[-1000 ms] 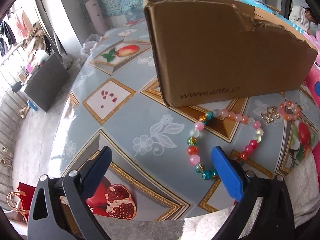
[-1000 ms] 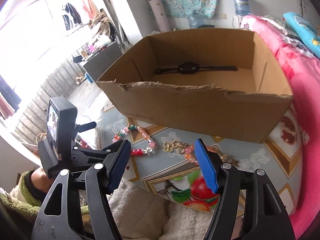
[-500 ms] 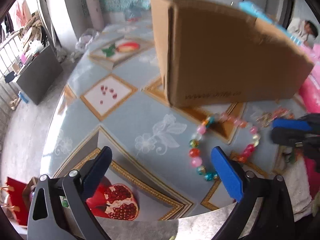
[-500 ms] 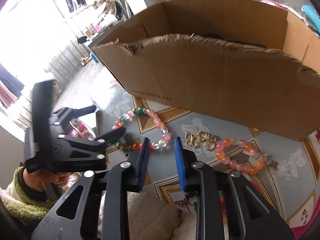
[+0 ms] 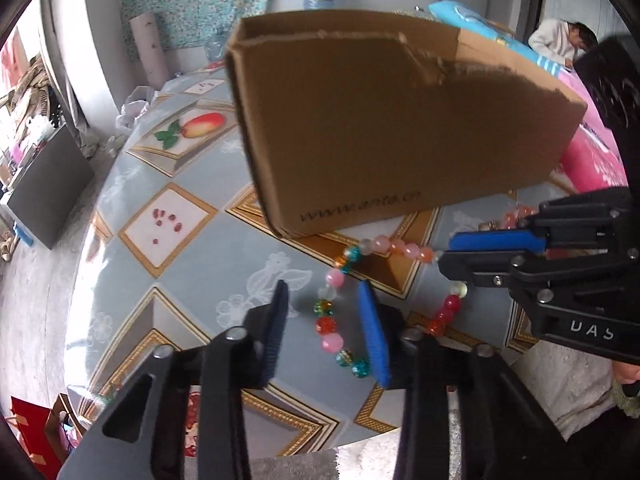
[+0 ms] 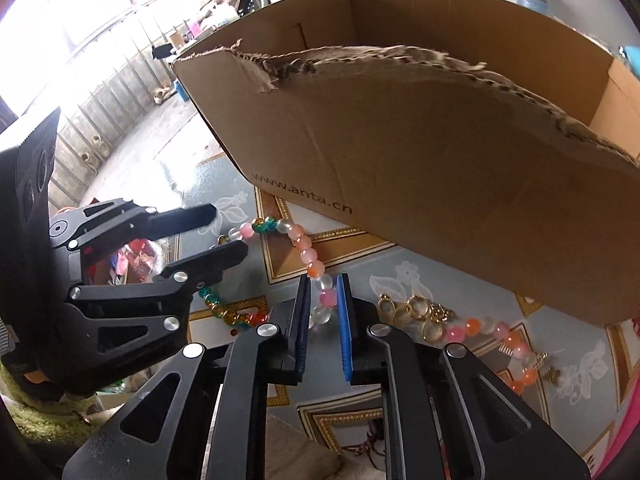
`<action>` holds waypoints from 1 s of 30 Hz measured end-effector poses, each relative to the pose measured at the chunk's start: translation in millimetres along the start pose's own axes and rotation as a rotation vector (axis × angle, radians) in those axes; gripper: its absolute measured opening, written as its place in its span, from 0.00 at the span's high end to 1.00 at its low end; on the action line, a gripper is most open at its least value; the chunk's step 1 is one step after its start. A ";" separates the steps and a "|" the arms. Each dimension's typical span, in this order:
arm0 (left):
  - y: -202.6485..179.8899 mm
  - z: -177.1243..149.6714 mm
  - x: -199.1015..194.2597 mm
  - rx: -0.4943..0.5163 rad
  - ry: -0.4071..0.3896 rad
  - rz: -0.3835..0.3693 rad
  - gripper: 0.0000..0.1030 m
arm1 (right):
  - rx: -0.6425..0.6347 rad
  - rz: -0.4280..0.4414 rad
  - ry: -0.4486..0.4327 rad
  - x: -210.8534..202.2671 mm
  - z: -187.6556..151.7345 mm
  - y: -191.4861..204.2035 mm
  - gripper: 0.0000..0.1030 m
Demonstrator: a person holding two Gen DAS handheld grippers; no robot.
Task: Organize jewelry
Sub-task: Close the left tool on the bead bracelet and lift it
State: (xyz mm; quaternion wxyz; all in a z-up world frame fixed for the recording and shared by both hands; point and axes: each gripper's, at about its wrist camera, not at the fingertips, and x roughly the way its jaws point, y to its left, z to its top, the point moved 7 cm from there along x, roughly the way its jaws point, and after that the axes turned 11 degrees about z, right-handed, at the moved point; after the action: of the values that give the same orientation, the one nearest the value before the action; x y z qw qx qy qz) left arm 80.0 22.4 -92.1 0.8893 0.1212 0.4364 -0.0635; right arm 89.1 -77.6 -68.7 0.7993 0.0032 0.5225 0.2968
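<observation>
A cardboard box (image 6: 420, 168) stands on the patterned table (image 5: 168, 184); "www.anta.cn" is printed along its lower front edge, blurred in the left wrist view. "UAS" is read on the right gripper (image 6: 324, 300) body. A beaded bracelet (image 5: 332, 320) lies on the table just before the box. Its left side is straddled by the left gripper (image 5: 324, 300), jaws closing, pads not yet seen pressing. Its right side sits between the closing right jaws, beads touching the pads. Gold rings (image 6: 416, 312) and an orange-pink bracelet (image 6: 504, 344) lie to the right.
</observation>
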 end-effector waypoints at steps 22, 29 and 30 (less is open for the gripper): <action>7.9 12.1 -33.7 -0.053 -0.065 0.006 0.92 | -0.021 0.069 -0.058 -13.8 2.6 26.7 0.93; 8.9 33.7 -84.9 -0.092 -0.161 -0.023 0.92 | -0.037 0.114 -0.170 -63.2 9.6 34.3 0.93; 9.1 40.6 -94.3 -0.097 -0.181 -0.033 0.92 | -0.042 0.119 -0.186 -69.8 13.2 34.6 0.93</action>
State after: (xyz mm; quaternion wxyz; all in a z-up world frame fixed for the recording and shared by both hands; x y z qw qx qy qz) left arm 55.3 20.8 7.9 0.9287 0.0648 0.3587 -0.0676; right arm 64.5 -78.4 6.3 0.8251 0.0451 0.4387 0.3530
